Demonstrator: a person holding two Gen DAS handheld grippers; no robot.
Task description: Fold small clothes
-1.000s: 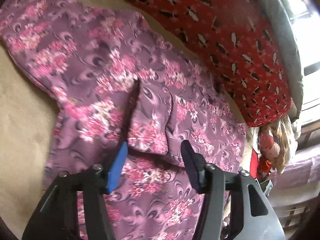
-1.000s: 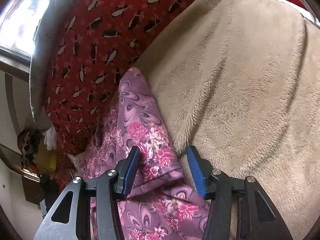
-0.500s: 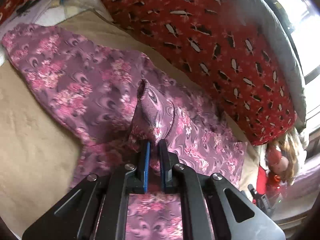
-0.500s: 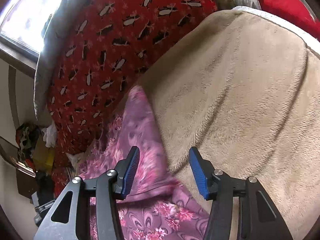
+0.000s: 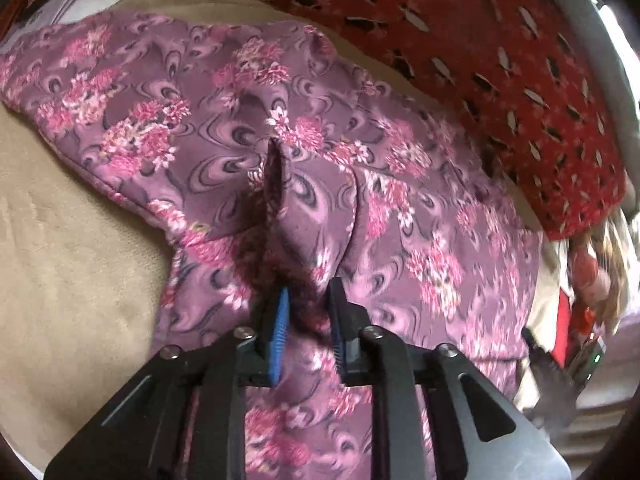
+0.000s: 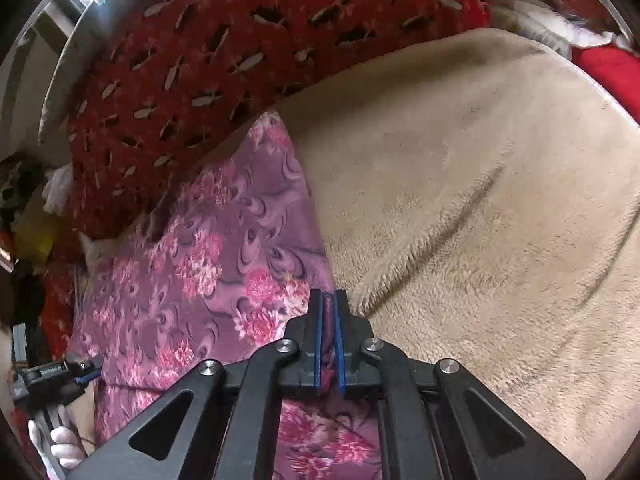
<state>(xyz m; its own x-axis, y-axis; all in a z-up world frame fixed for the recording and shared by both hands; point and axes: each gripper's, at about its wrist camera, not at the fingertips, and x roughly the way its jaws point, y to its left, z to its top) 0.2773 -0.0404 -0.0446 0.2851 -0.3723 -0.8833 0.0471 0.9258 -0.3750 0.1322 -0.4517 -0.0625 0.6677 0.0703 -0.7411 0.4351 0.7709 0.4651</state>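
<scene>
A purple floral garment (image 5: 320, 140) lies spread on a beige fleece blanket (image 5: 60, 260). My left gripper (image 5: 309, 288) points down at its middle. A raised ridge of the cloth fills the gap between the blue pads and touches both, while the jaws are opening a little. In the right wrist view the garment (image 6: 208, 248) ends at a straight edge against the blanket (image 6: 480, 200). My right gripper (image 6: 329, 294) is shut on that edge, with a thin strip of cloth showing between the pads.
A red patterned cushion (image 5: 480, 60) leans behind the garment and also shows in the right wrist view (image 6: 200, 60). Loose clutter (image 5: 592, 272) lies beyond the blanket's far side. A white-gloved hand (image 6: 60, 440) holds the other gripper at the lower left.
The left jaws closed on a fold of the garment and pulled it into a ridge, then widened slightly. The right jaws, open around the garment's edge before, have closed on it.
</scene>
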